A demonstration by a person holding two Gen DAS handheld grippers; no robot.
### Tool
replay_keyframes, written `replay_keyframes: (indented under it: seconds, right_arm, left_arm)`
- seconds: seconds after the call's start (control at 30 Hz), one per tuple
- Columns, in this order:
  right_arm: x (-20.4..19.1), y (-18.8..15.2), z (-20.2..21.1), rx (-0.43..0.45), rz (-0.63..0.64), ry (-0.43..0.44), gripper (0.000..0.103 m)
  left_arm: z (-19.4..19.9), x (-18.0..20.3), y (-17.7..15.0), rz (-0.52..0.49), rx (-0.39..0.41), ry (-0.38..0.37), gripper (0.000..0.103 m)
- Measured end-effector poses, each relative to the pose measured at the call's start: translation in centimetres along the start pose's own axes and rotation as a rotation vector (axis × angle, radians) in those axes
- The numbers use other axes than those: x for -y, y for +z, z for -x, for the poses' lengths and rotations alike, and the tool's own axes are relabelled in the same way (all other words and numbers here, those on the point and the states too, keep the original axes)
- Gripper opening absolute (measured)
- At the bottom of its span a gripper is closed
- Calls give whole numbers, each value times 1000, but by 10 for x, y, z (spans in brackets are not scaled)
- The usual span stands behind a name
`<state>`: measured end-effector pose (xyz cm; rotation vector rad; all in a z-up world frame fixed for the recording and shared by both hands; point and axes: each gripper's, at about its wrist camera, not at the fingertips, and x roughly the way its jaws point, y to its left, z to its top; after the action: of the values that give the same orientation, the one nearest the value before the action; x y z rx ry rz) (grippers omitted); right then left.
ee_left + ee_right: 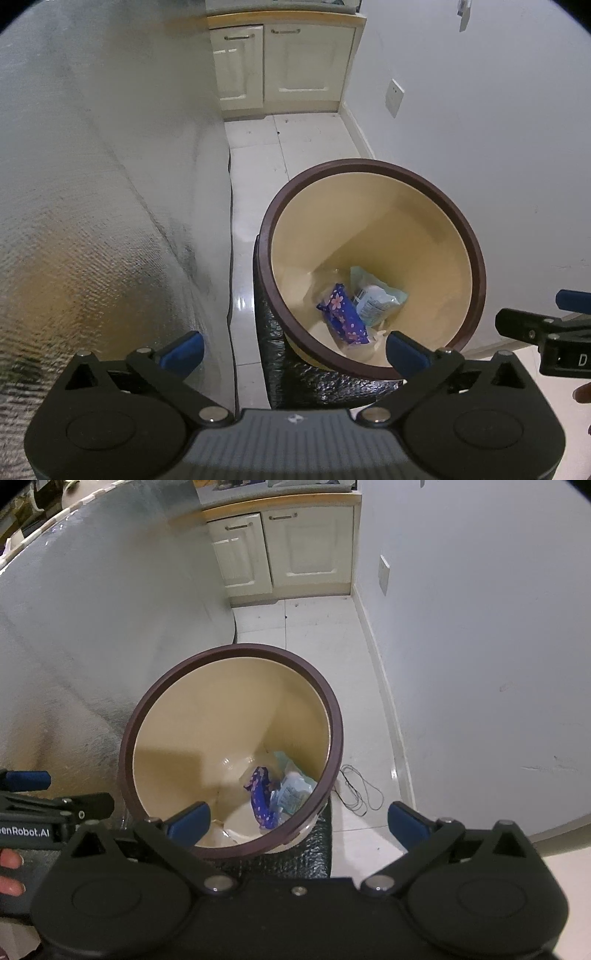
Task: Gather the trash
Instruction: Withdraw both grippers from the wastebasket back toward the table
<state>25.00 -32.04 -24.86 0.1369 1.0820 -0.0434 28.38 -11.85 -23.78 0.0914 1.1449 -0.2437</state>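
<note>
1. Hovering above the round cream-walled waste bin with a dark brown rim [476, 258], I held my left gripper [295, 349] with its blue-padded fingers [184, 349] spread wide and nothing between them.
2. I kept my right gripper [299, 821] released as well, its blue pads [406, 821] wide apart and empty, angled down over the same bin [334, 716].
3. The trash lay at the bottom of the bin: a crumpled blue wrapper printed with pink flowers [343, 314] rested just beside a pale teal-and-white plastic packet [376, 297], the two touching.
4. From the right wrist view, the flowered wrapper [262, 797] and the pale packet [293, 790] sat against the far-right side of the bin's floor.
5. The bin stood on a glossy white tiled floor [258, 162], on a black textured mat [314, 380], beside a silvery quilted cover [92, 184] draped to its left.
6. A thin loop of dark wire [360, 788] lay on the tiles to the bin's right, near the grey wall [480, 627].
7. Cream cabinet doors with metal handles [280, 66] closed off the far end of the floor.
</note>
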Motion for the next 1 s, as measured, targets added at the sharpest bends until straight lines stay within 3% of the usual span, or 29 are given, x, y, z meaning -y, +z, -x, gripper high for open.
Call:
replay_keyframes:
  seconds: [0.53,1.0]
  right_arm:
    - [1,-26,48,96,-8,-48,103]
    - [2,-57,118,266,-47,-57,103]
  left_arm:
    - [52,5,-21,-35,127,-4,103]
    - [122,22,-48,-102,317,-38,103]
